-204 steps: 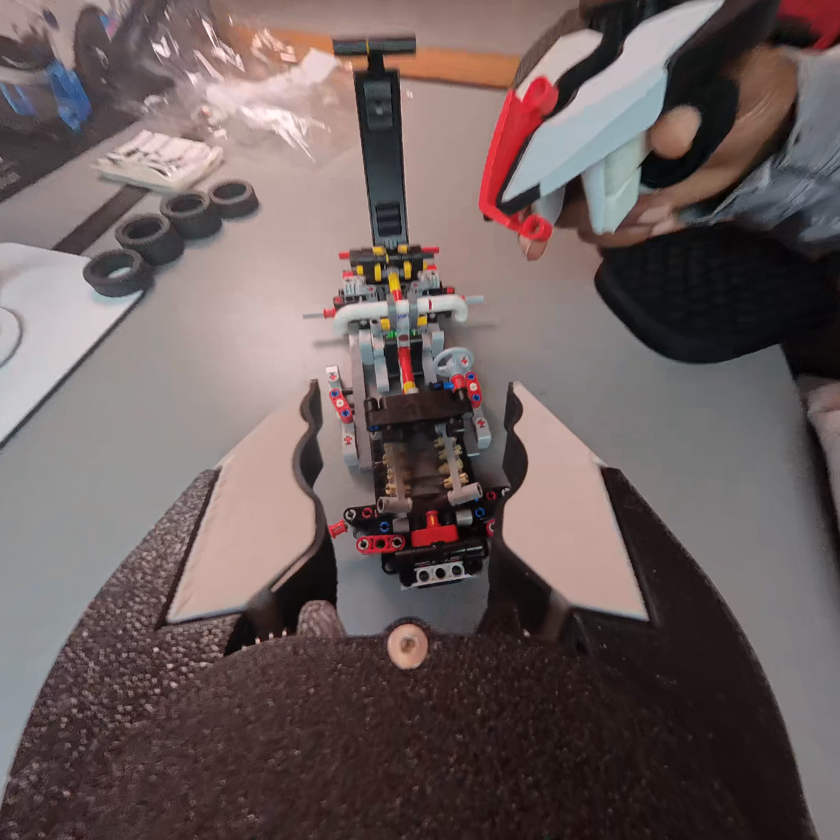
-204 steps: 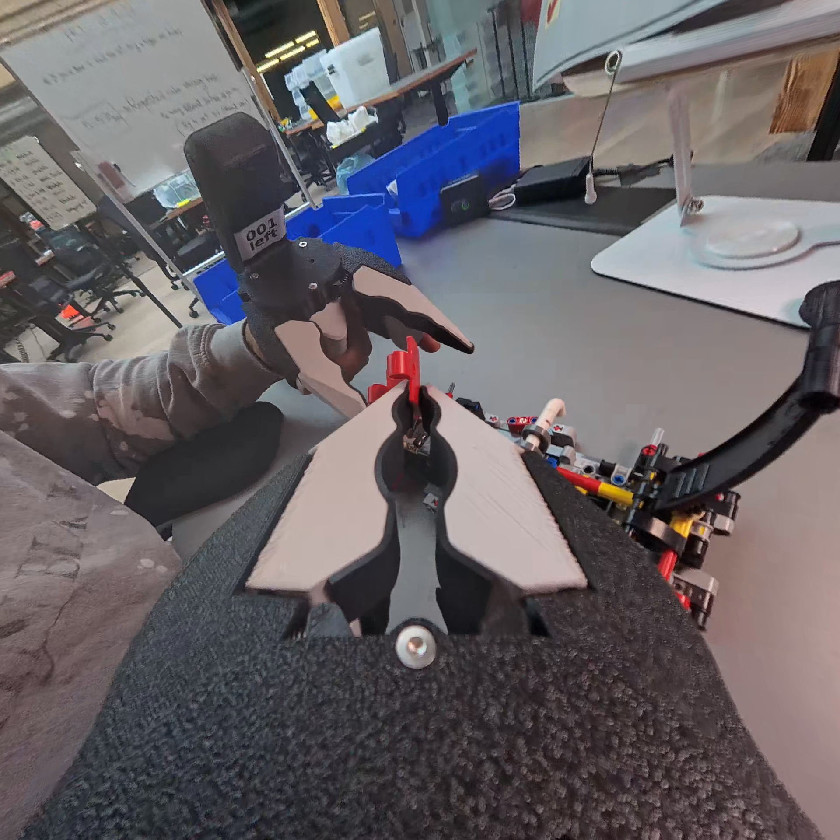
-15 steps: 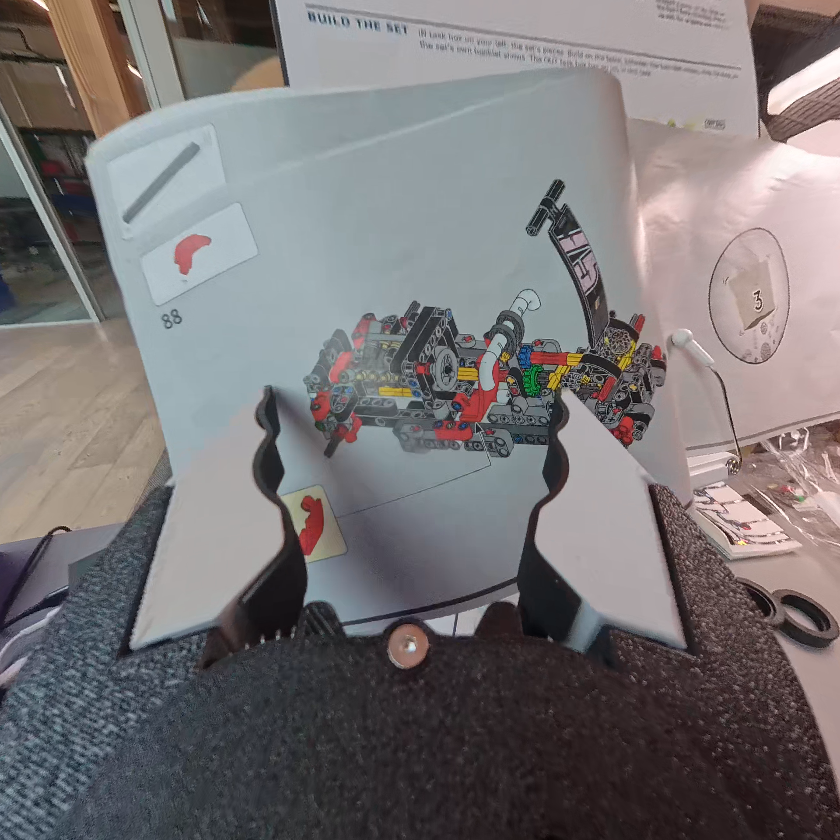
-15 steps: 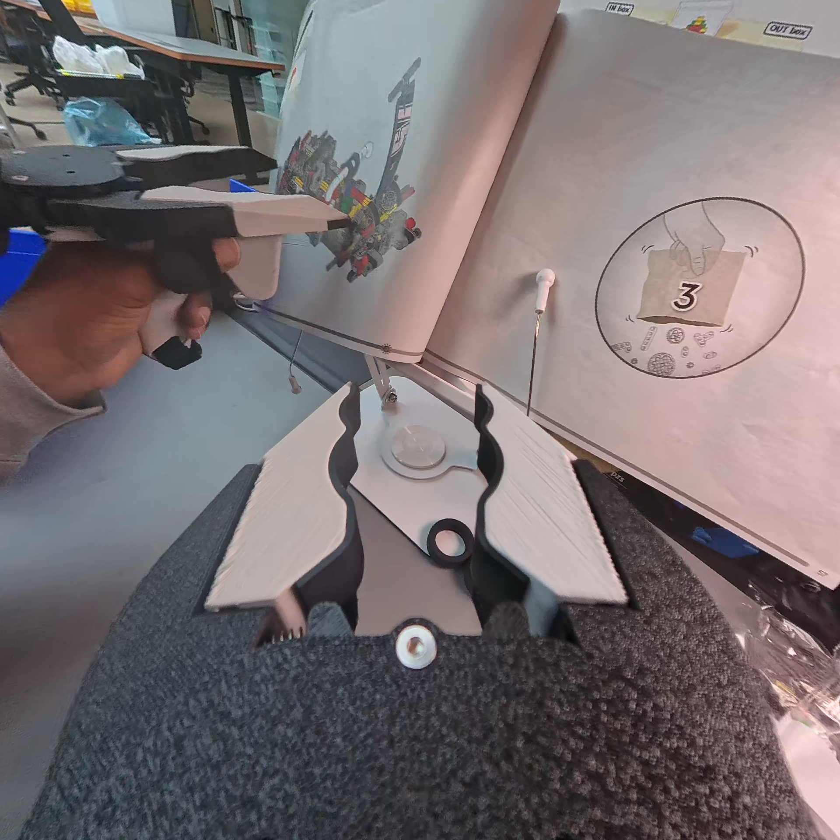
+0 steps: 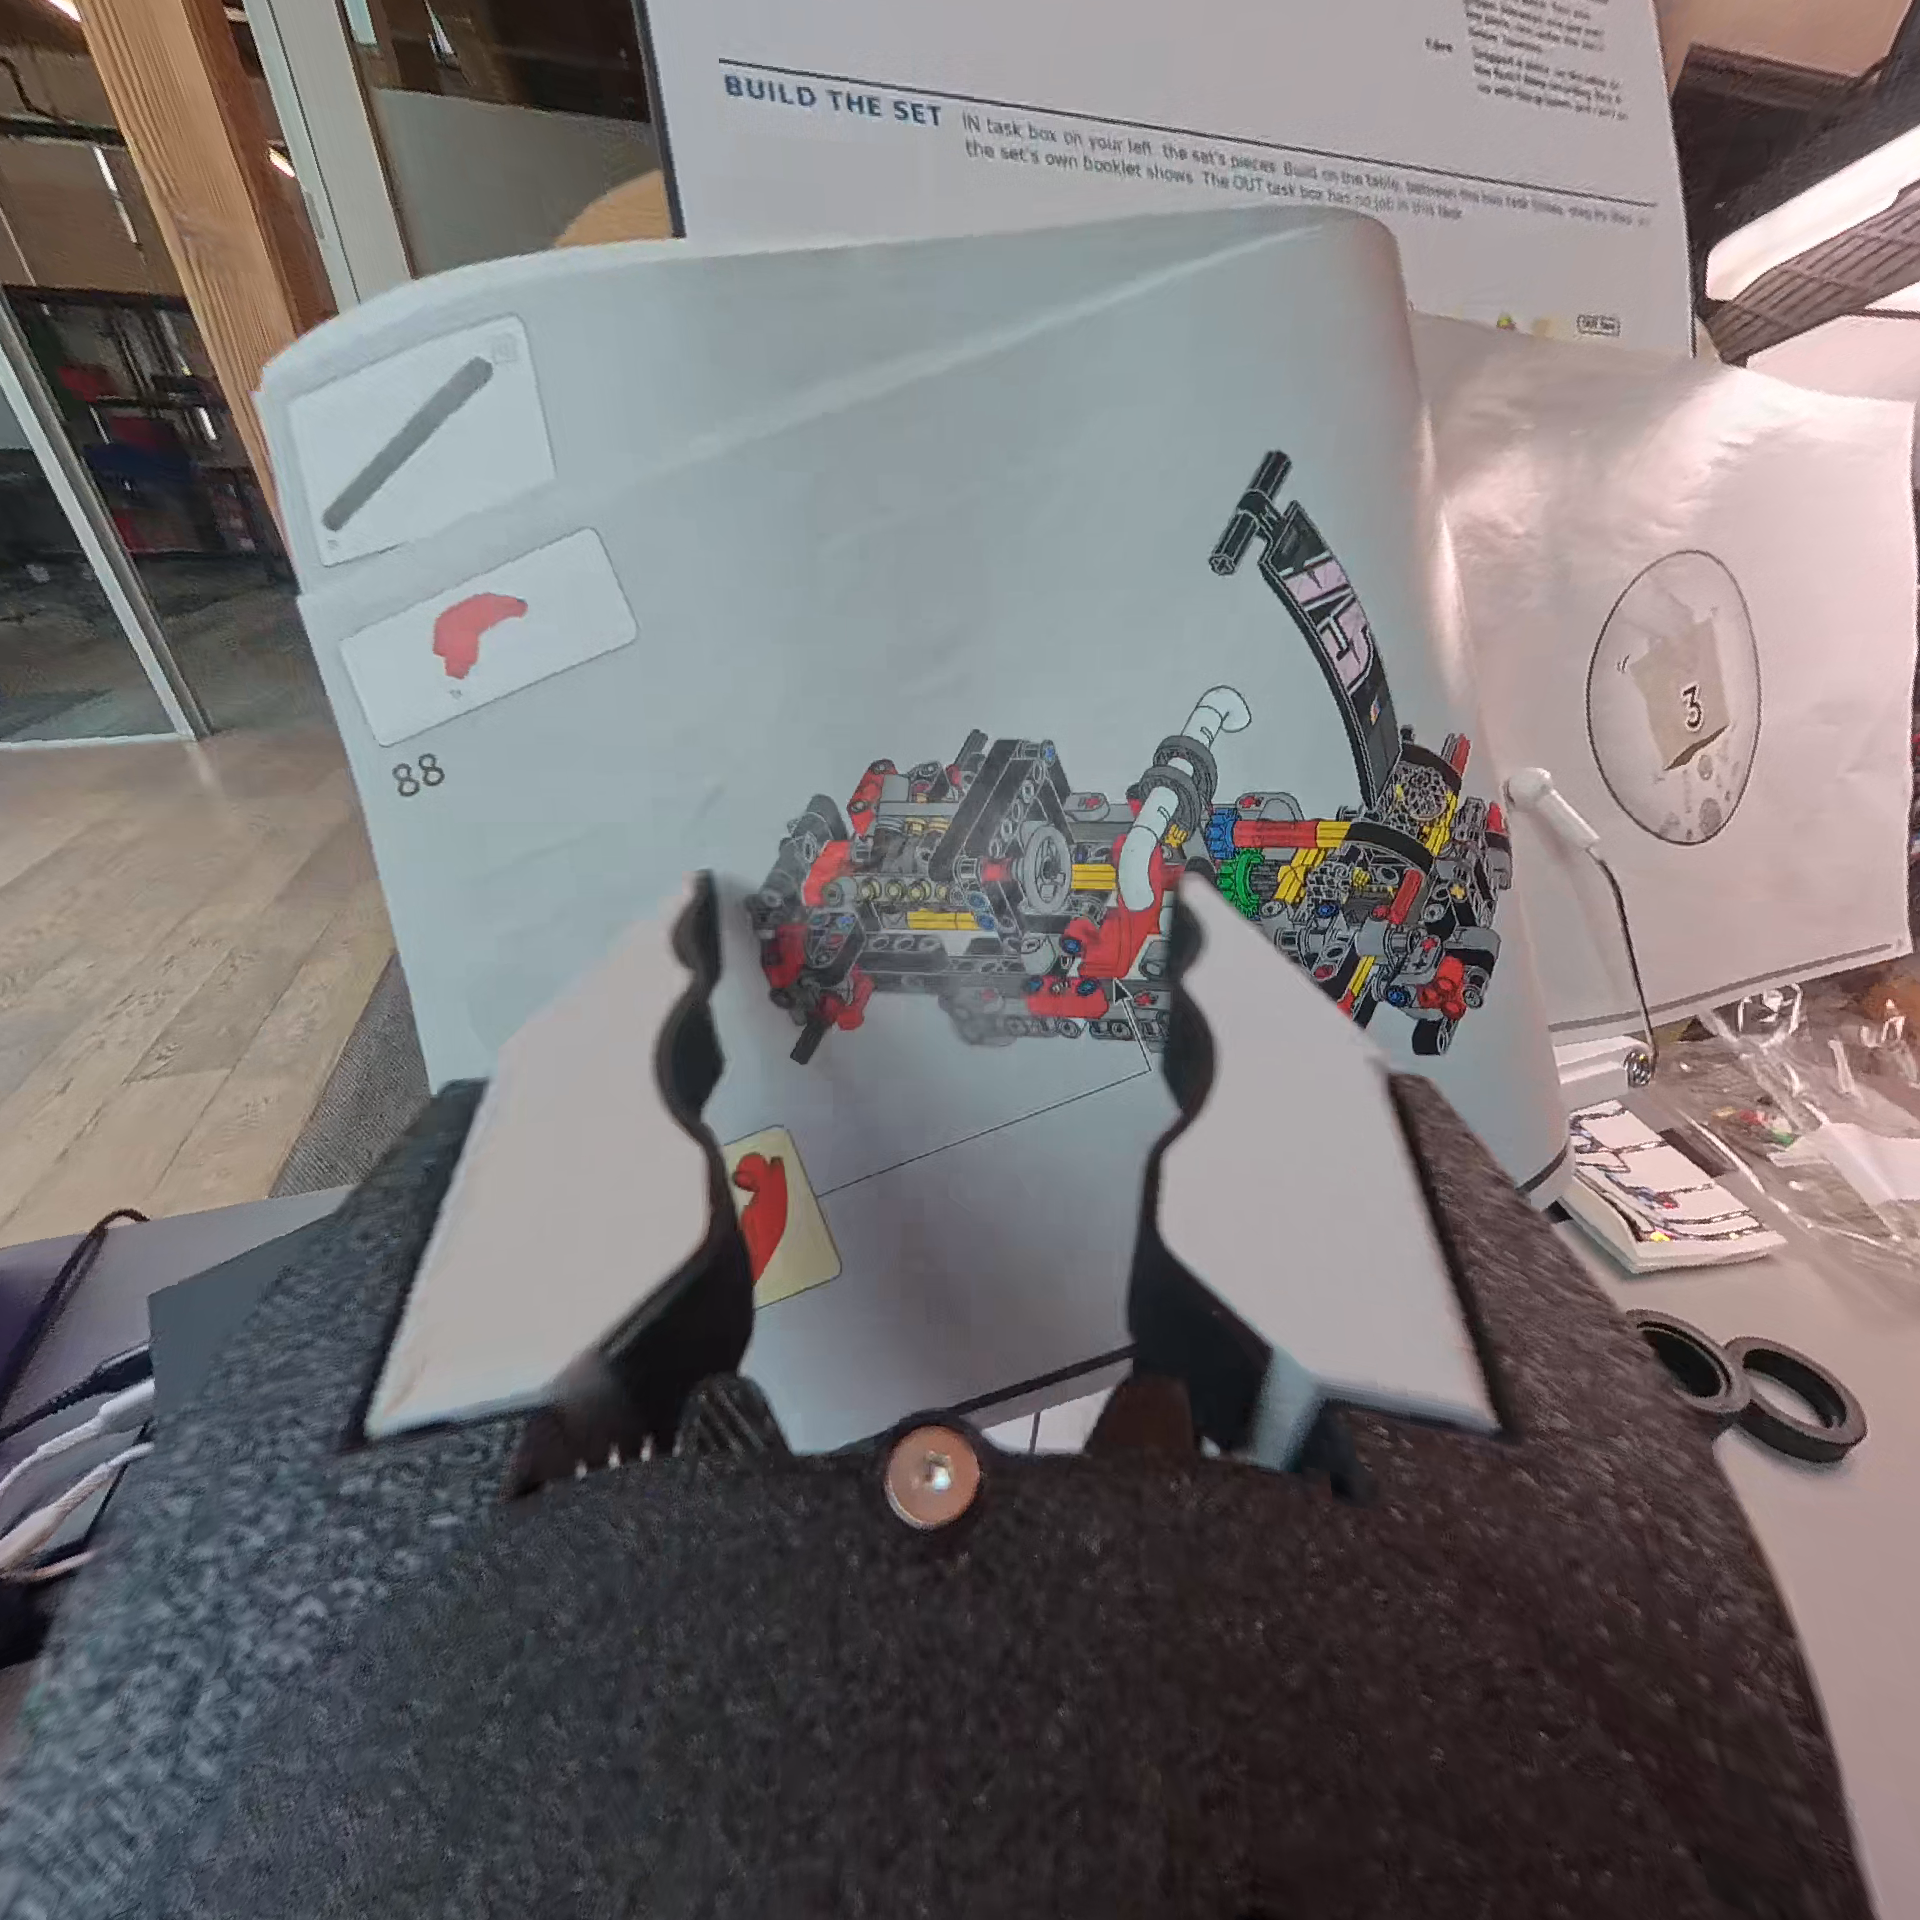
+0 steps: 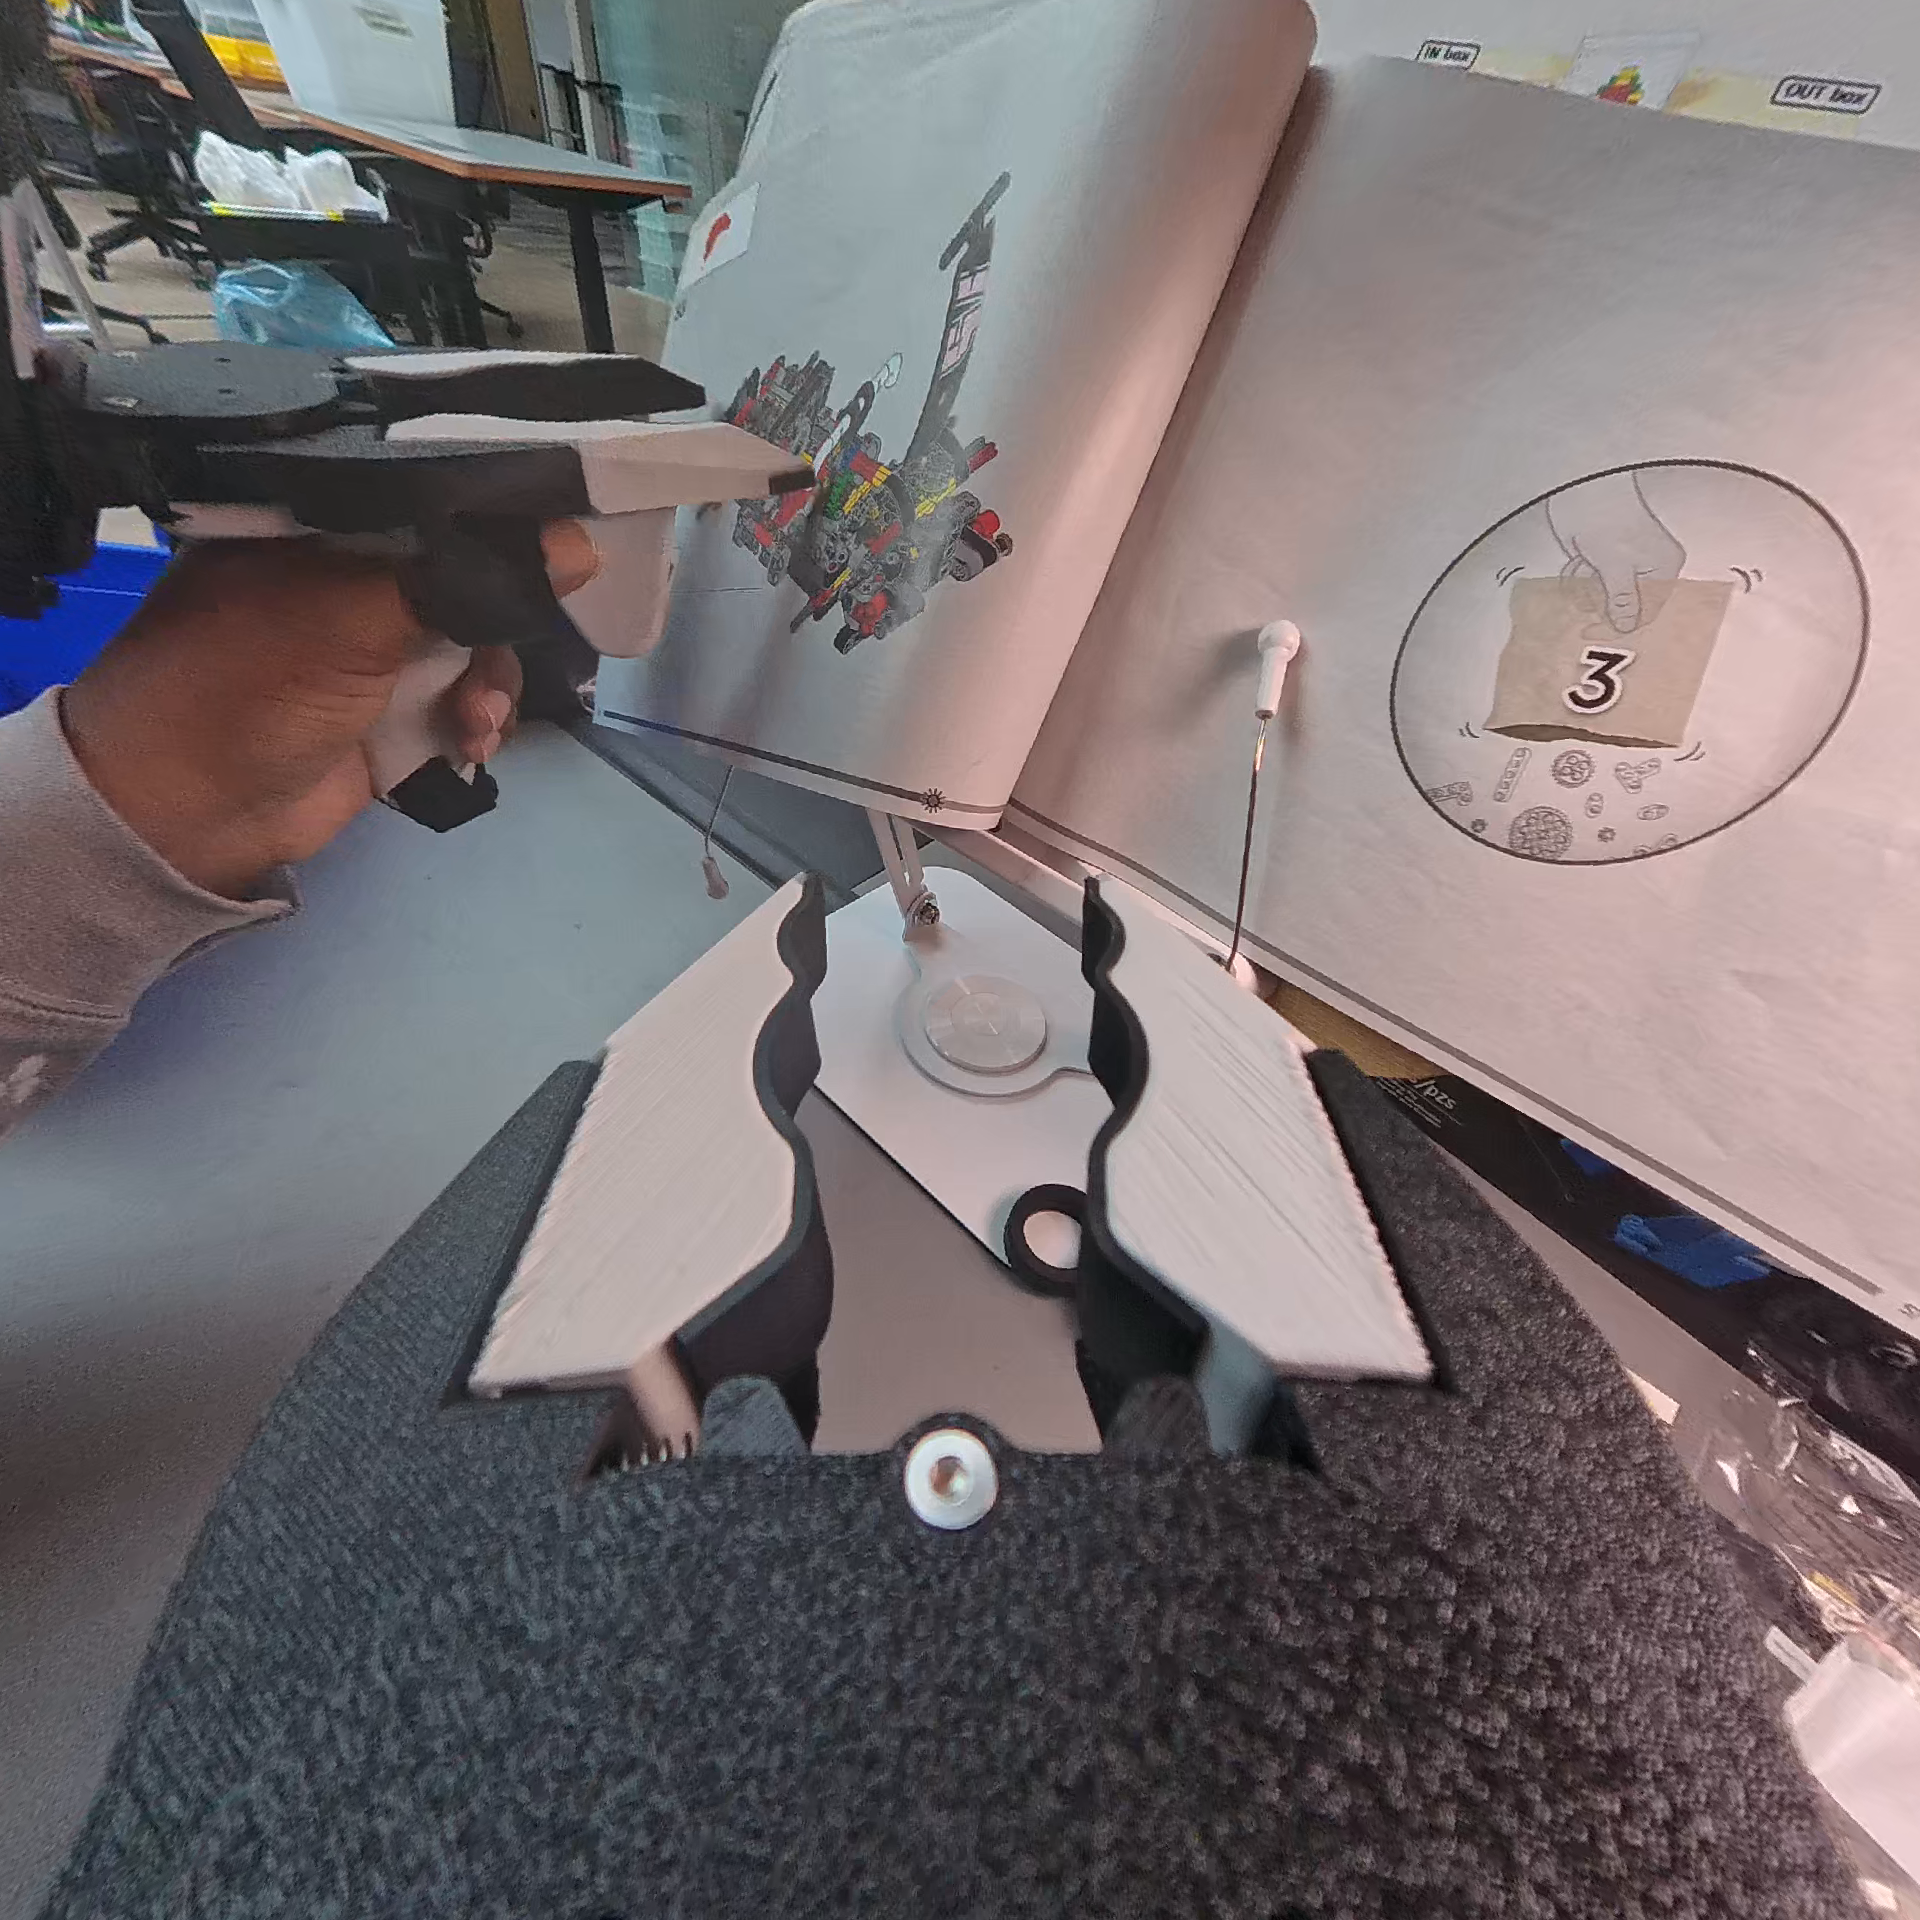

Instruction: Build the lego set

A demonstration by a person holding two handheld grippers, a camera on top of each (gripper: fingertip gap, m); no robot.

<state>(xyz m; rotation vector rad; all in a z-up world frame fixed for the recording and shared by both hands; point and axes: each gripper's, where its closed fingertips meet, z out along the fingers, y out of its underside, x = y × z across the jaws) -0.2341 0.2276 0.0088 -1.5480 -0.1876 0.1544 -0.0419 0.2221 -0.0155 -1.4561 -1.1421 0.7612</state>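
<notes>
I have the left gripper (image 5: 940,914) raised before the curled pale-grey instruction booklet page (image 5: 935,540), jaws apart and empty, tips close to the sheet. The page stands on a white metal book stand (image 6: 997,1132) at the back of the grey surface (image 6: 270,1039) and shows a drawing of a long red, black, grey and yellow vehicle frame with a tall curved black fin. My right gripper (image 6: 945,904) hangs spread and empty above the stand's base, a black rubber tyre (image 6: 1044,1236) beneath it.
</notes>
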